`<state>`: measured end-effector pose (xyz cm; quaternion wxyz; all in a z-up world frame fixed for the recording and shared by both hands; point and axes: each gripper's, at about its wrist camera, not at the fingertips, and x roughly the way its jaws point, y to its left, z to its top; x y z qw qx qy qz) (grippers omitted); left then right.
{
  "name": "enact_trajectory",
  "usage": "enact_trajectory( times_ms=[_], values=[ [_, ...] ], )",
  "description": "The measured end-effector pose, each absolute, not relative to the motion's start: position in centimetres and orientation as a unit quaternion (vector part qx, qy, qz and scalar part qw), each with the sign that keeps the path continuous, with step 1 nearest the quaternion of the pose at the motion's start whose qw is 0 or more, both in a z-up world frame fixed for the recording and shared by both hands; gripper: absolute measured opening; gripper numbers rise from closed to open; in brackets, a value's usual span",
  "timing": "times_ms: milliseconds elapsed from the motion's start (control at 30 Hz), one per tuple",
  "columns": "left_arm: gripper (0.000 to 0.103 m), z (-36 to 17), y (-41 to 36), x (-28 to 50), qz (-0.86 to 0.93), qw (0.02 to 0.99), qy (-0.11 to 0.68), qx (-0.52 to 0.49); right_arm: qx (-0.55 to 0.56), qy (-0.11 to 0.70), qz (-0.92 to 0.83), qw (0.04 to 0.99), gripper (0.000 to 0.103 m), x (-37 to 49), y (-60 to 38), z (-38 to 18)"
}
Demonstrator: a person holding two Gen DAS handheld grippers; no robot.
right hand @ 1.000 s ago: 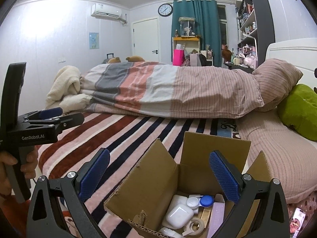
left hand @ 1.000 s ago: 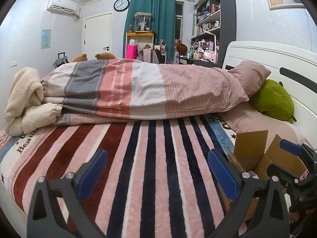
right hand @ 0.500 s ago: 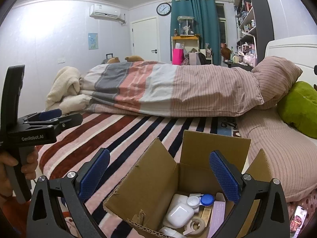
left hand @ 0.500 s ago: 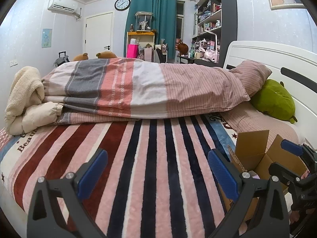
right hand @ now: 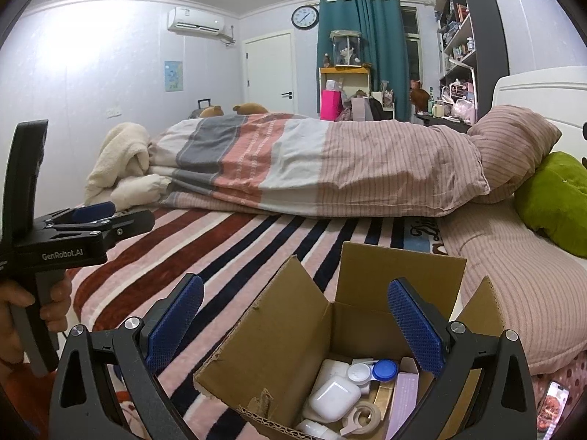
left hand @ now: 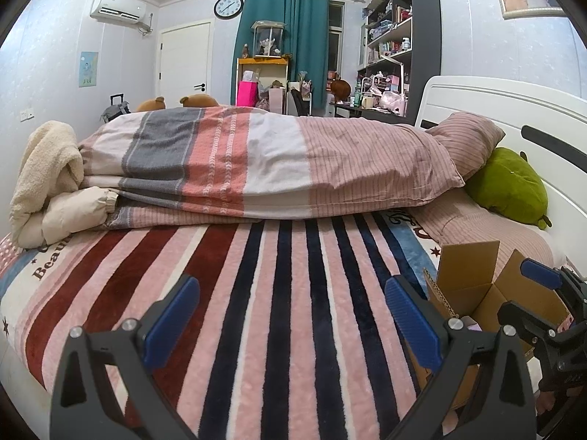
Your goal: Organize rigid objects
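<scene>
An open cardboard box (right hand: 293, 333) stands on the striped blanket (right hand: 227, 256) near the bed's front right. Inside lie a white earbud case (right hand: 333, 398), a blue-and-white lens case (right hand: 374, 371), a tape roll (right hand: 361, 416), a lilac box (right hand: 403, 399) and other small items. My right gripper (right hand: 293, 326) is open and empty, just above the box. My left gripper (left hand: 291, 324) is open and empty over the bare blanket (left hand: 256, 293), left of the box (left hand: 473, 286). It also shows in the right wrist view (right hand: 91, 216).
A folded striped duvet (left hand: 275, 168) lies across the bed behind. A cream blanket (left hand: 47, 179) sits at the left, a pink pillow (left hand: 473, 139) and green plush (left hand: 510, 187) at the right by the white headboard (left hand: 513, 110). A phone (right hand: 552, 405) lies at the right edge.
Both grippers have drifted very slightly; nothing was picked up or released. The box and its contents have not moved.
</scene>
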<state>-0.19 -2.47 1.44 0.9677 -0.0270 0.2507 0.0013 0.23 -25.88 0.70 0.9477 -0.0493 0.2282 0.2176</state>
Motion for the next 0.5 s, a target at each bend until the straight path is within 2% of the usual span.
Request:
enact_trajectory(
  times_ms=[500],
  values=[
    [0.101,1.36,-2.29,-0.29,0.002,0.967,0.252,-0.028,-0.049,0.229,0.218,0.948,0.101,0.26,-25.83,0.72]
  ],
)
